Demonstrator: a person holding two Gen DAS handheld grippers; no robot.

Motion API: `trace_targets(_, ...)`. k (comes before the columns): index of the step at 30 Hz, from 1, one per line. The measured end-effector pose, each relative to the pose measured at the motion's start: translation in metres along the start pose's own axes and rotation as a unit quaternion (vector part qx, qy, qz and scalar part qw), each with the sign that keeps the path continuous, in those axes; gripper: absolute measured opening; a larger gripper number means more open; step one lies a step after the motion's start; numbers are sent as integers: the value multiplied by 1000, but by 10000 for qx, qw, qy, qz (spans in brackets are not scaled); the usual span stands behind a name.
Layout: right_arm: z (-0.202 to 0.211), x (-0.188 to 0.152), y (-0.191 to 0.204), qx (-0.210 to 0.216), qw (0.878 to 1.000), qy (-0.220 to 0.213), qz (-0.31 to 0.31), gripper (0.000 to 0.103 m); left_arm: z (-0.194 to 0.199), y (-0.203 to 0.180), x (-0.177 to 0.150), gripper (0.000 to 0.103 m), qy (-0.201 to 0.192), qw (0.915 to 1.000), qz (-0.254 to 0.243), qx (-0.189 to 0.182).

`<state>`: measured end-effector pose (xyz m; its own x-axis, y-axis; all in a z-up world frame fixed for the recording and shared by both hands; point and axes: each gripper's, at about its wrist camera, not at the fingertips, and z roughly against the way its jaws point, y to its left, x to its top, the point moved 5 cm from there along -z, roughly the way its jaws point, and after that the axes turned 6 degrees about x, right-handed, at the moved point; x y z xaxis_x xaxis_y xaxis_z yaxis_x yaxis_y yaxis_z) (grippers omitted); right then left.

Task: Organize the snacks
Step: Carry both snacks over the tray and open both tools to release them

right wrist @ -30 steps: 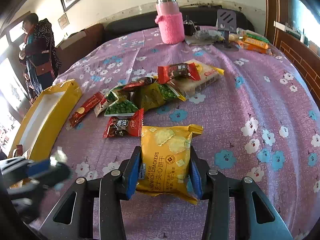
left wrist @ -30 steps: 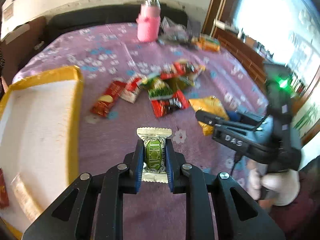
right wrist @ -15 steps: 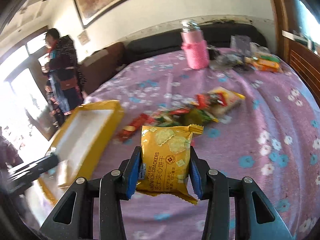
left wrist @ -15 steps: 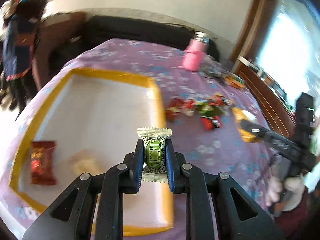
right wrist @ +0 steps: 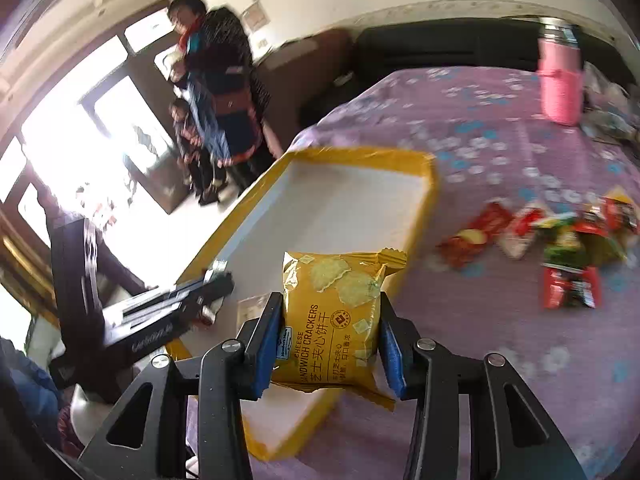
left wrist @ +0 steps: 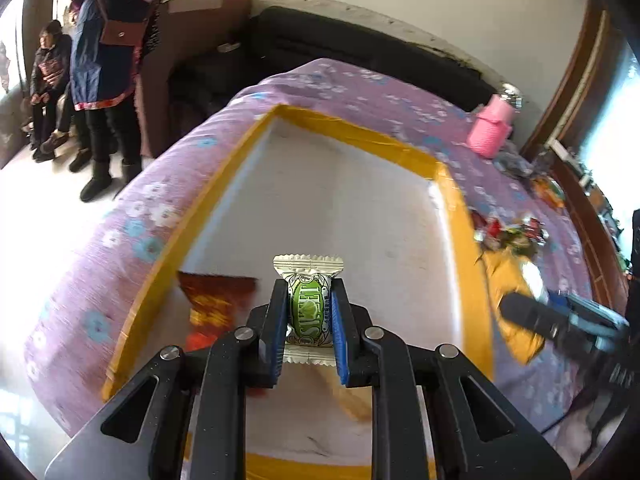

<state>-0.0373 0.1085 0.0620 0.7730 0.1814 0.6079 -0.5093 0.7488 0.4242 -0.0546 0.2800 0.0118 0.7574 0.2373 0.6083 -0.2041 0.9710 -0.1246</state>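
My left gripper (left wrist: 308,312) is shut on a small white and green candy pack (left wrist: 309,306), held above the white inside of a yellow-rimmed box (left wrist: 460,240). A red snack pack (left wrist: 210,300) lies in the box near its left wall. My right gripper (right wrist: 330,316) is shut on a yellow cheese cracker pack (right wrist: 332,312), hovering over the box's near right rim (right wrist: 424,208). In the left wrist view the right gripper (left wrist: 520,312) and its yellow pack (left wrist: 516,276) show blurred at the right. The left gripper (right wrist: 218,284) reaches over the box in the right wrist view.
A pile of loose snack packs (right wrist: 560,240) lies on the purple flowered cloth (right wrist: 500,152) right of the box. A pink bottle (right wrist: 560,80) stands at the back. People (left wrist: 108,60) stand on the floor beyond the table's left edge; a dark sofa (left wrist: 360,48) sits behind.
Both grippers have swung left from the snack pile to the yellow box, each carrying its pack. The left one went from the purple cloth to above the box's inside.
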Motion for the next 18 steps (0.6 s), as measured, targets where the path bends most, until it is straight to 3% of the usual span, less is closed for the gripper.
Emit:
trace_targets(8,-59,-14,24,-34,9981,591,174,44,-18,23,6,19,170,9998,123,70)
trace_targets(12,-69,-17,27,-73,9977,646,184,46,-20,23,10,21,175,9996,199,-42)
trace_targets(14,-69,-16,28,-100,9980,600,155,47,-22,24,12,27,211,9994,263,-89)
trace_targets(16,-69,-14,30,-86,9984,534,153,54,-22,24,15,30,228,9990,348,-183)
trace_targets(18,-65,-13,32,-47,9986,483,203,55,-18,23,18,32,210,9987,405,-237)
